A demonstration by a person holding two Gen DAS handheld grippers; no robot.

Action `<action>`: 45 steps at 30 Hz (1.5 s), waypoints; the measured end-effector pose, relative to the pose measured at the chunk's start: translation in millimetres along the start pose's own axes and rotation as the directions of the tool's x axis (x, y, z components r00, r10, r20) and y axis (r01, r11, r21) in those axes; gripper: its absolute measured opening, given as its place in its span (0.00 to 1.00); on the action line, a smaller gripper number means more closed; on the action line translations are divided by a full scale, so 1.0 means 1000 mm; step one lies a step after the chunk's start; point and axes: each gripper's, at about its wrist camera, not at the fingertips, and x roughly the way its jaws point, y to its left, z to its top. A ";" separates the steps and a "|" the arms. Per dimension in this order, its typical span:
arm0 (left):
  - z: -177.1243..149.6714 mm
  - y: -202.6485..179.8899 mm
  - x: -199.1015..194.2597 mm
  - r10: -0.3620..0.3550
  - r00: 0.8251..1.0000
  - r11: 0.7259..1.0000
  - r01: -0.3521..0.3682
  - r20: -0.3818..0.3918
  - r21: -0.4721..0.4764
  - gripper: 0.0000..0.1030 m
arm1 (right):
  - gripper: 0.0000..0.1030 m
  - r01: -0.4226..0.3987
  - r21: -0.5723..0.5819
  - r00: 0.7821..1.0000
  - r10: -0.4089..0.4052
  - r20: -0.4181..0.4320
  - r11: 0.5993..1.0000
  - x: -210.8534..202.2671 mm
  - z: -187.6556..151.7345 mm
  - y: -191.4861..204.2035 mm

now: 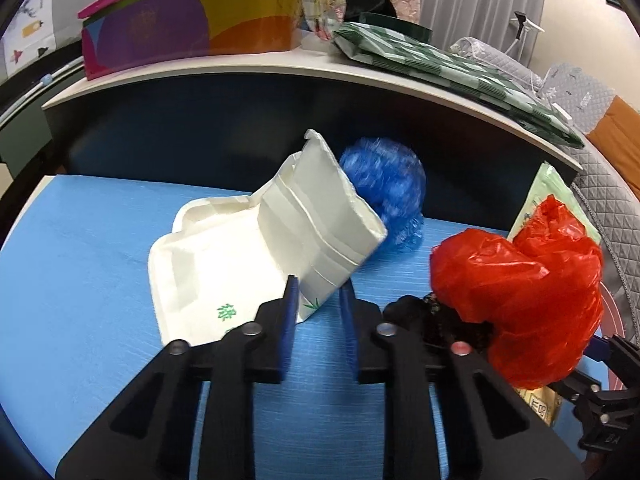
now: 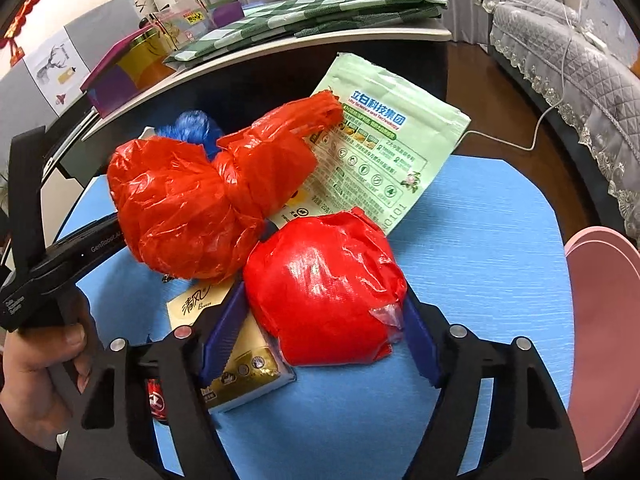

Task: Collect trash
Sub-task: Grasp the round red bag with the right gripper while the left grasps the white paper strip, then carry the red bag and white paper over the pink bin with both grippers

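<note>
On the blue mat (image 1: 80,272) lie a crumpled white paper bag (image 1: 256,256), a blue plastic wad (image 1: 384,196) and a knotted red plastic bag (image 1: 520,284). My left gripper (image 1: 318,294) has its jaws a little apart around the white bag's lower corner. In the right wrist view my right gripper (image 2: 324,320) is closed on a red wrapped ball (image 2: 324,284). The knotted red bag (image 2: 192,200) lies beside it, over a green pouch (image 2: 384,152) and a gold tissue pack (image 2: 240,360).
A dark desk with a pale top (image 1: 248,68) stands behind the mat, carrying a colourful tin (image 1: 188,20) and a green checked cloth (image 1: 440,64). A pink round object (image 2: 604,340) sits at the right. A grey quilted sofa (image 2: 560,48) stands beyond.
</note>
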 end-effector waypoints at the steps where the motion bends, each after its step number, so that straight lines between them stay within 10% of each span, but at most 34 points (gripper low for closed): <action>1: 0.000 0.001 -0.002 0.003 1.000 1.000 -0.003 0.005 -0.001 0.16 | 0.70 0.003 -0.002 1.000 -0.003 0.004 1.000 -0.002 0.000 0.000; 45: -0.056 -0.051 -0.179 -0.103 0.973 0.993 0.088 0.206 0.080 0.05 | 0.70 0.109 0.053 0.951 -0.120 0.284 0.993 -0.176 -0.040 -0.033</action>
